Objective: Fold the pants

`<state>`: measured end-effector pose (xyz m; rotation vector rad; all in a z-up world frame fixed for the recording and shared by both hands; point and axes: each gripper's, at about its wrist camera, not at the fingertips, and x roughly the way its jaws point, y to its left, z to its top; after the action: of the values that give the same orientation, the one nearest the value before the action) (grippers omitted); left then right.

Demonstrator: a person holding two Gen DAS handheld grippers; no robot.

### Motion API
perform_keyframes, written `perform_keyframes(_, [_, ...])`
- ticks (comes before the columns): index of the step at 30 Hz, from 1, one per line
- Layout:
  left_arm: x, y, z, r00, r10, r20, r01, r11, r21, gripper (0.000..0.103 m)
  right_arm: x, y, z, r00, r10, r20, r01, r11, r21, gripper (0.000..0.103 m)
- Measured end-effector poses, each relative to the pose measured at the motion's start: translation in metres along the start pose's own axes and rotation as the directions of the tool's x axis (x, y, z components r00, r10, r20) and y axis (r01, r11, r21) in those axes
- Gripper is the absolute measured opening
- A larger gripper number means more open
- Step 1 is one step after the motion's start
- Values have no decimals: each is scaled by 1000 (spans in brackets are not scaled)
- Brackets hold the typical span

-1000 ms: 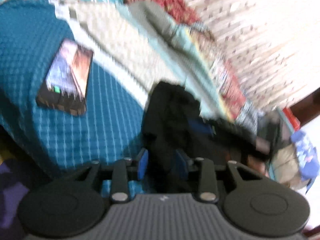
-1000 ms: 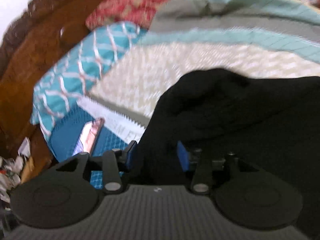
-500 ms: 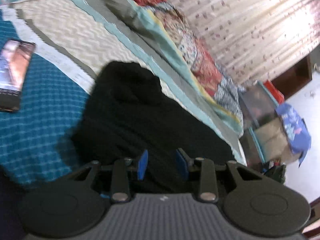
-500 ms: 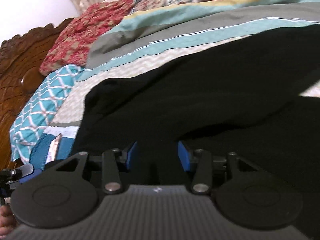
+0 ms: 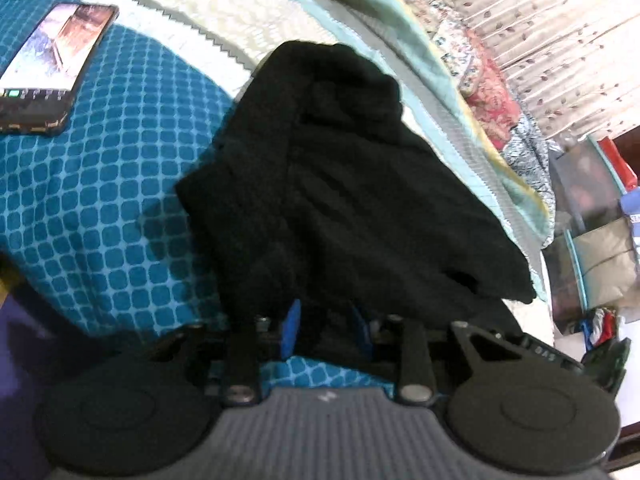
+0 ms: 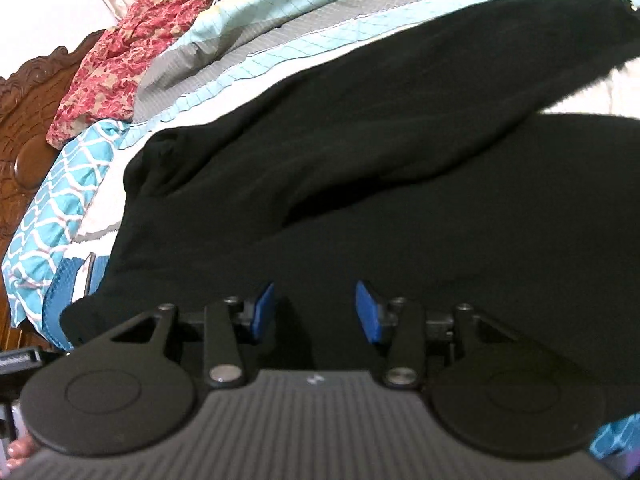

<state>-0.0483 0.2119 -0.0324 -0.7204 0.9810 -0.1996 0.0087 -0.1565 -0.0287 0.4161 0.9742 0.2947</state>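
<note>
The black pants [image 5: 360, 184] lie in a bunched heap on the bed, across the blue checked cover [image 5: 100, 200] and a pale quilt. My left gripper [image 5: 325, 328] is at their near edge, its blue pads pinching a fold of the black cloth. In the right wrist view the pants [image 6: 360, 180] stretch wide across the bed, one leg running to the upper right. My right gripper [image 6: 316, 312] sits low over them with a thick bunch of the cloth between its blue pads.
A phone [image 5: 44, 72] lies screen up on the blue cover, left of the pants. A teal patterned pillow [image 6: 52, 208] and a carved wooden headboard [image 6: 16, 140] stand at the bed's end. A red floral blanket [image 6: 120, 64] is piled behind. Boxes [image 5: 592, 208] crowd the floor beyond the bed.
Both grippers swung sideways and sank a little with the pants. The cloth hung bunched from the jaws before; now it lies spread on the bed.
</note>
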Motion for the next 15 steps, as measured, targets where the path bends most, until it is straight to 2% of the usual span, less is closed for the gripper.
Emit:
perform_keyframes(5, [-21,-18,5,994,-97,58,93,993,72,36,-18,-1,2,997,31,75,-30,999,-21,48])
perform_keyframes(9, [-22,-34,13,989,-127,74,117,985,128,37,-21,-11,7,995,15,103,-16,1000,9,48])
perform_keyframes(12, [-4,-36,13,997,-69,30,65,991,116,37,-10,-19,3,997,-6,72,3,999,47,48])
perform_keyframes(15, [22,-25,8,997,43,-68,-37,995,90,34,4,-25,-6,999,-42,22,41,997,63,48])
